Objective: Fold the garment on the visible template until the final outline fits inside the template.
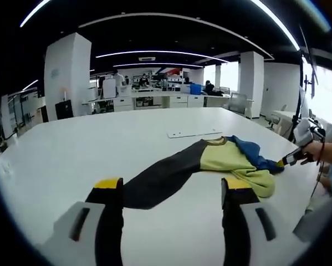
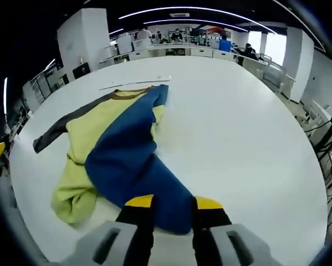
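Around: a pale strip (image 1: pixel 194 133) is seen on the desk (image 1: pixel 71 160) just past the garment's collar; nothing is laid between the claws and the cloth.
Count: one garment (image 2: pixel 118 149), two claws.
Garment: spread crumpled on the desk, one dark sleeve stretched out flat.
Left claw (image 1: pixel 171 191): held wide open above the dark sleeve, nothing gripped.
Right claw (image 2: pixel 173 204): closed on the garment's blue edge.
Room: white desk, open office, ceiling light strips.
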A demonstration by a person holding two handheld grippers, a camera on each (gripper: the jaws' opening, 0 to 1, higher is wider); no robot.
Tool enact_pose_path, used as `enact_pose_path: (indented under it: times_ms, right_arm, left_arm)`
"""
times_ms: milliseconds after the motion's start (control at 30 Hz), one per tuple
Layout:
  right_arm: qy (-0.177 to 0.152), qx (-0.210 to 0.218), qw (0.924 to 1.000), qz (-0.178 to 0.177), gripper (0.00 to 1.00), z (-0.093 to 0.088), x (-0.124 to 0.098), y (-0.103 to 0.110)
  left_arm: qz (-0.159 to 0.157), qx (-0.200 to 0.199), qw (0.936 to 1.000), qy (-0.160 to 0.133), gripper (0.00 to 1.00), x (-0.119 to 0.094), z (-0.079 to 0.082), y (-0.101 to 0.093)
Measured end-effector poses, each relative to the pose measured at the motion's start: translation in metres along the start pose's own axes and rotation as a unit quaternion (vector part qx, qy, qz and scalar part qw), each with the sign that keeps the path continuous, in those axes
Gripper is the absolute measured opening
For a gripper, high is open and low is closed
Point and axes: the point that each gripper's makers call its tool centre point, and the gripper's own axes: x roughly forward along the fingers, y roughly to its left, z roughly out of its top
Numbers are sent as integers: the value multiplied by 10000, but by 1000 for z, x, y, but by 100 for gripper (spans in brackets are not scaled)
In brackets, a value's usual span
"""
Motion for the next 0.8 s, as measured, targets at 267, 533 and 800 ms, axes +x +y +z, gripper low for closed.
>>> enact_pose_path:
  times_ms: [267, 533, 800]
  right_arm:
    - [-133, -253, 9994, -182, 19, 3, 4, -4]
    - [-239, -415, 9987, -151, 3, 5, 5, -7]
    - [-298, -351, 9987, 204, 0, 9, 1, -9]
  left_arm:
    - [-57, -247, 9997, 28, 73, -5, -5, -6]
    - [-26, -178, 9994, 289, 75, -10, -19, -9]
    - [-29, -289, 9991, 317, 76, -13, -22, -10]
